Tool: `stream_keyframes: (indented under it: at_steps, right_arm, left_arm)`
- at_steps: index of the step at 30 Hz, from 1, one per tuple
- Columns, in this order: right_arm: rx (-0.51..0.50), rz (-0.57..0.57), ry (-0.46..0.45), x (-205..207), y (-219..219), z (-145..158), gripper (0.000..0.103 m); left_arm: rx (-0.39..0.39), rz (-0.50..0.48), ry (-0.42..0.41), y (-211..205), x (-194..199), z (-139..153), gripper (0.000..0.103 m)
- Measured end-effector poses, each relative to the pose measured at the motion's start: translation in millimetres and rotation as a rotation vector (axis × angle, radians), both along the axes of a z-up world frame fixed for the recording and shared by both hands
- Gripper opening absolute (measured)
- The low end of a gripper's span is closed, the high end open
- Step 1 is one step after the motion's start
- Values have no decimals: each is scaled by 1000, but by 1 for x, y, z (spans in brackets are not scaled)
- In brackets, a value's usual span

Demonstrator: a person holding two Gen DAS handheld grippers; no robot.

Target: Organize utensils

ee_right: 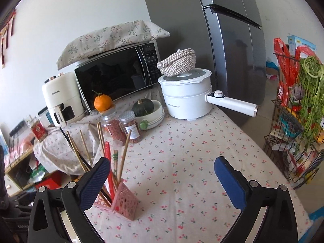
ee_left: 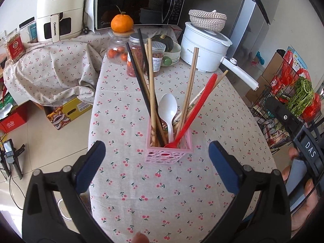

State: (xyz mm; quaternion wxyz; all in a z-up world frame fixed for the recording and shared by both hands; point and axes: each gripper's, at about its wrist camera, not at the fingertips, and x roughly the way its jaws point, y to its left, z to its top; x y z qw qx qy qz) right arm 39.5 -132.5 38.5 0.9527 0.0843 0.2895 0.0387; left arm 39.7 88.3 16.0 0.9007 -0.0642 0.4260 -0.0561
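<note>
A pink perforated utensil holder point(ee_left: 169, 154) stands upright on the cherry-print tablecloth point(ee_left: 162, 192). It holds a white plastic spoon point(ee_left: 168, 107), a red spoon point(ee_left: 194, 111), and several wooden and black chopsticks point(ee_left: 150, 81). My left gripper point(ee_left: 157, 151) is open, its blue pads wide apart on the near side of the holder, nothing between them. In the right wrist view the holder point(ee_right: 123, 201) sits at lower left, partly behind the left pad. My right gripper point(ee_right: 163, 170) is open over bare cloth, to the right of the holder. The right tool and a hand point(ee_left: 303, 182) show at the left view's right edge.
At the table's far end stand a white electric pot point(ee_right: 186, 99) with a long handle and a woven basket on its lid, a bowl with a dark squash point(ee_right: 144, 107), spice jars point(ee_right: 131, 125), a tangerine-topped jar, a microwave point(ee_right: 115, 79) and an air fryer. A wire rack point(ee_right: 295, 131) of groceries stands right.
</note>
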Motion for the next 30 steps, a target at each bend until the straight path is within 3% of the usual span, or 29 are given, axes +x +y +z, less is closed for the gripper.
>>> stream_keyframes:
  at_steps: [3,11,16,30]
  right_arm:
    - [-83,-22,17,-14,-7,2,103]
    - [-177,-53,41,-40,-16,-1,103]
    - [-154,-50,25,-45,-21,5,103]
    - [-117,-29,8,-54,-39,13,103]
  left_arm:
    - [29,-8,-35,-10,-8,6,102]
    - [55,-21,-128,-31,-29,18,102]
    - [76,-16,-165,-38,-34,19,102]
    - [105,31,-170,-49,-34,11,102]
